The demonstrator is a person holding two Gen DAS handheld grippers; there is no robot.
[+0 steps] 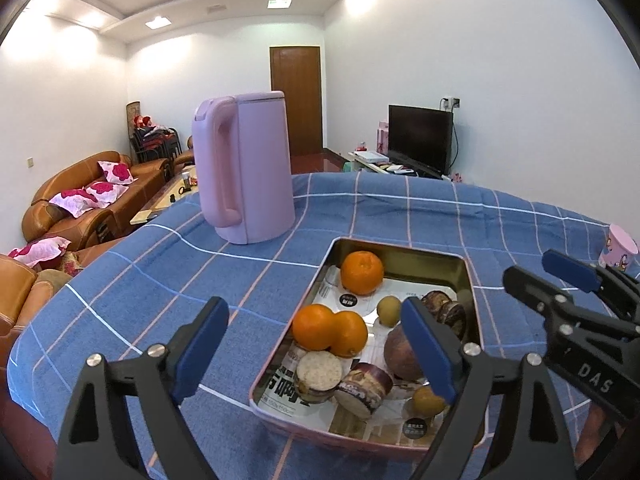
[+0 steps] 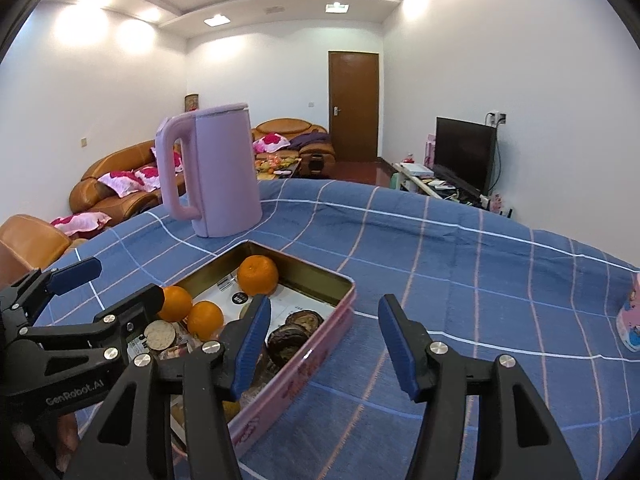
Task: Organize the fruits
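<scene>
A pink metal tin [image 1: 280,410] sits on the blue checked tablecloth and holds three oranges [image 1: 362,273], a small greenish fruit [image 1: 389,310], a reddish-brown fruit [image 1: 402,354], a small yellow fruit [image 1: 426,402] and several round wrapped cakes [image 1: 320,372]. My left gripper [image 1: 316,350] is open and empty, over the tin's near left part. My right gripper [image 2: 324,346] is open and empty, over the tin's right rim [image 2: 320,346]; it also shows at the right of the left wrist view [image 1: 548,276]. The oranges [image 2: 258,275] show in the right wrist view.
A tall pink kettle [image 1: 246,168] stands on the cloth behind the tin. A pink printed cup [image 1: 618,246] stands at the far right of the table. Orange sofas, a coffee table, a TV and a door lie beyond the table edge.
</scene>
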